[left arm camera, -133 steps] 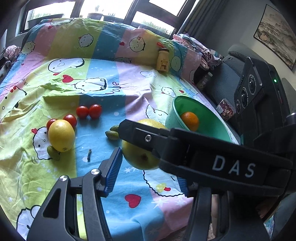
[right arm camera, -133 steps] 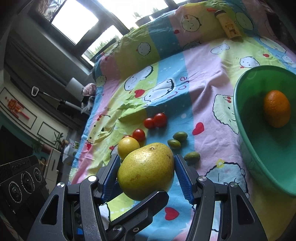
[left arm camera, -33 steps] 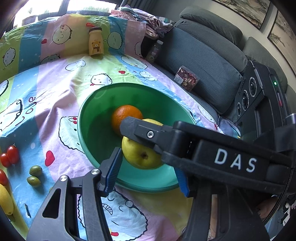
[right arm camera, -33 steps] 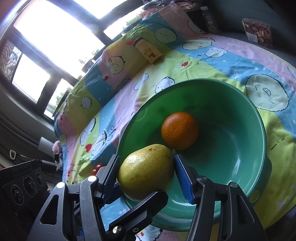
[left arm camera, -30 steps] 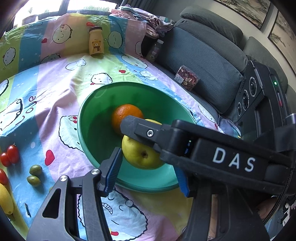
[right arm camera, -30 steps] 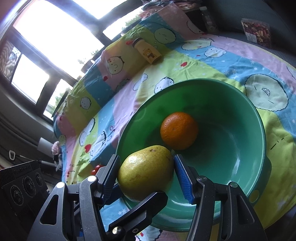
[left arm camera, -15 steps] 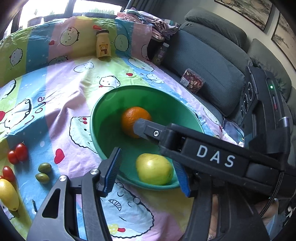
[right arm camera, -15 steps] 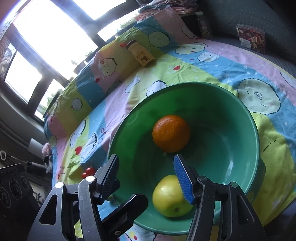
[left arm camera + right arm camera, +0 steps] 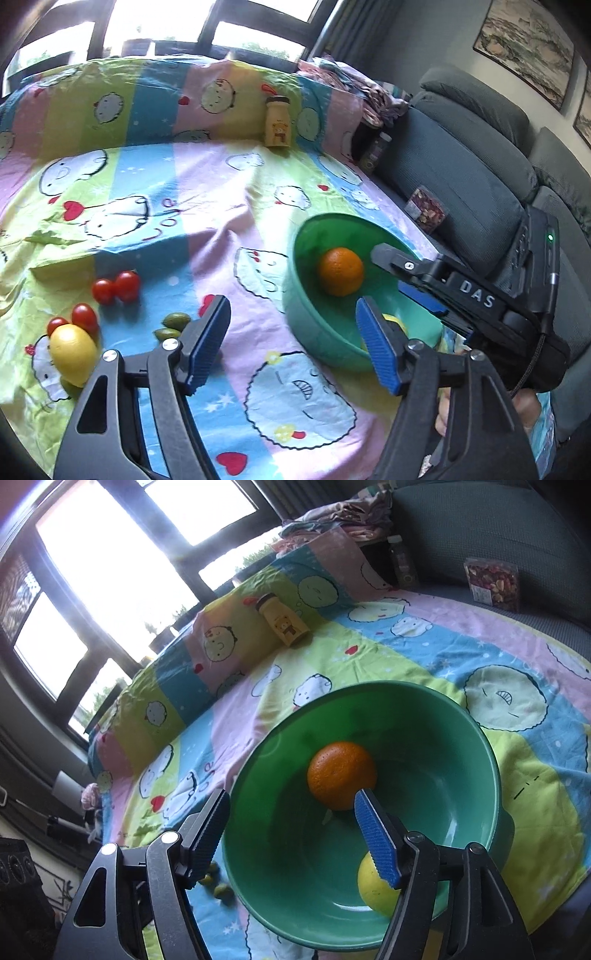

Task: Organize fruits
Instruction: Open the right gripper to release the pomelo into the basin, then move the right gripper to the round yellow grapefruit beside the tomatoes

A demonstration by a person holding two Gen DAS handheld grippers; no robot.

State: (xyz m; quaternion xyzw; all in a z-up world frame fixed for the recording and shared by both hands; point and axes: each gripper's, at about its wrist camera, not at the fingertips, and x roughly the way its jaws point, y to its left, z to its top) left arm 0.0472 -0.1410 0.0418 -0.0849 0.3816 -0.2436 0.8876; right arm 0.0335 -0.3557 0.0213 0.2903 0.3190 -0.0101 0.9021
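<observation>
A green bowl (image 9: pixel 369 688) on the cartoon bedsheet holds an orange (image 9: pixel 341 775) and a yellow-green pear (image 9: pixel 375 886). My right gripper (image 9: pixel 291 823) hovers over the bowl with its jaws opening and nothing between them; the pear lies free under its right finger. My left gripper (image 9: pixel 291 332) is over the sheet at the bowl's (image 9: pixel 314 325) left wall, jaws opening and empty. From here the orange (image 9: pixel 340 272), a sliver of pear (image 9: pixel 395 320) and the right gripper (image 9: pixel 412 284) show. On the sheet lie a lemon (image 9: pixel 72 349), cherry tomatoes (image 9: pixel 116 286) and small green fruits (image 9: pixel 173 325).
A yellow bottle (image 9: pixel 277 127) stands at the far side of the sheet. A grey sofa (image 9: pixel 461 177) runs along the right with a snack packet (image 9: pixel 493 579) and a dark jar (image 9: pixel 376 153) on it. Windows are behind.
The right gripper opened and the pear dropped into the bowl beside the orange. The left gripper swung left, away from the bowl toward the loose fruit, and its jaws widened.
</observation>
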